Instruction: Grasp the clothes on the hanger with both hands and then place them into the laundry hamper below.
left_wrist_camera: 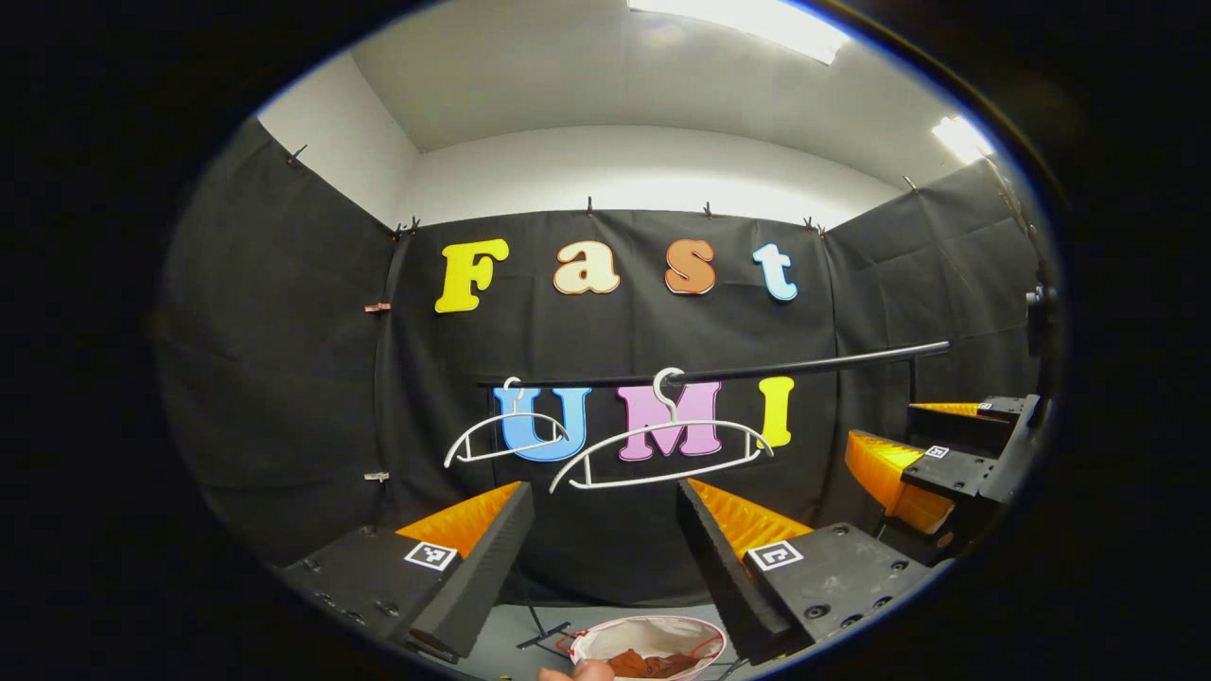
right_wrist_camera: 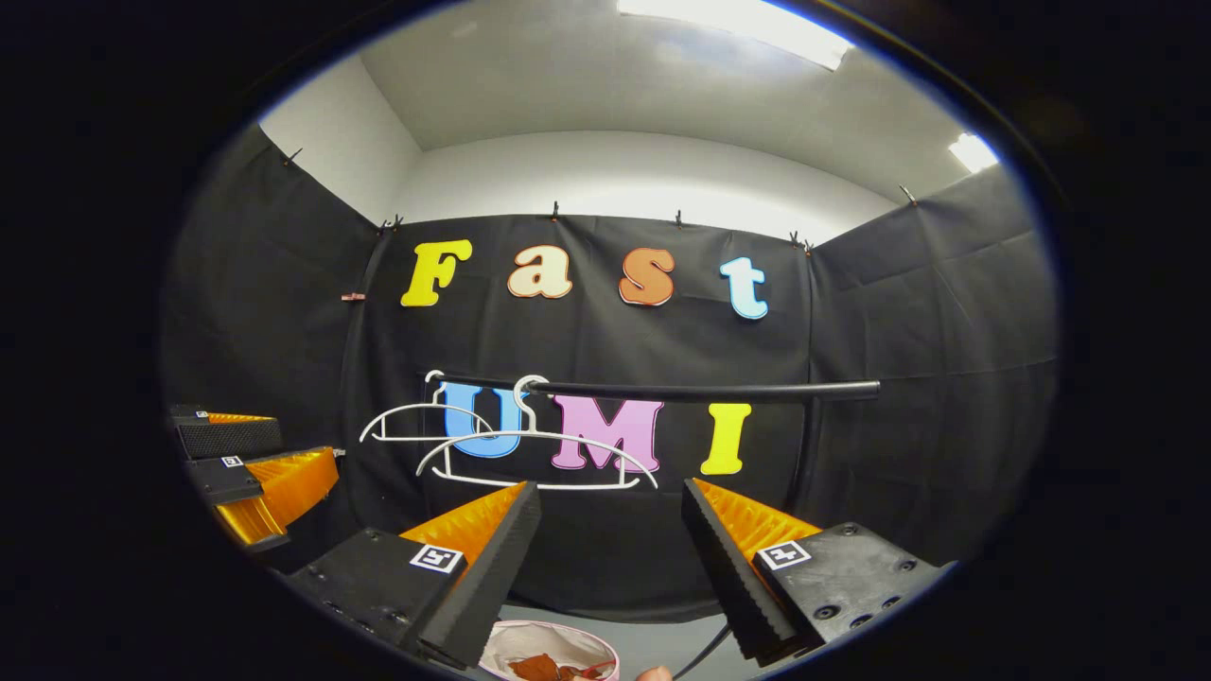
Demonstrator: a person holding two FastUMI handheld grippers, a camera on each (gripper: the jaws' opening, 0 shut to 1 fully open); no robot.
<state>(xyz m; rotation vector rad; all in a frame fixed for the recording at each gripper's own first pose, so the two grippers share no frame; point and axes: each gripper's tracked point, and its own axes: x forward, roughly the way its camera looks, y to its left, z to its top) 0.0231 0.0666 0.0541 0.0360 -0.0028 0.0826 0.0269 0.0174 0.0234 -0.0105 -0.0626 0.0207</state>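
Observation:
Two bare white hangers (left_wrist_camera: pixel 662 445) (left_wrist_camera: pixel 506 437) hang on a black rail (left_wrist_camera: pixel 719 371); in the right gripper view the same hangers (right_wrist_camera: pixel 535 459) (right_wrist_camera: pixel 421 421) hang from the rail (right_wrist_camera: pixel 700 390). Below, a white laundry hamper (left_wrist_camera: pixel 653 632) holds brown-orange clothes (left_wrist_camera: pixel 653 664); it shows again as the hamper (right_wrist_camera: pixel 549 643) with the clothes (right_wrist_camera: pixel 539 668) inside. My left gripper (left_wrist_camera: pixel 605 558) is open with nothing between its fingers. My right gripper (right_wrist_camera: pixel 610 567) is open too. Each gripper also shows at the other view's edge: the right gripper (left_wrist_camera: pixel 932 454), the left gripper (right_wrist_camera: pixel 251 468).
Black cloth walls close the booth on three sides. A grey floor (left_wrist_camera: pixel 530 624) lies under the hamper, with the rail stand's black feet (left_wrist_camera: pixel 544 636) on it. A fingertip (left_wrist_camera: pixel 579 672) peeks in at the bottom edge.

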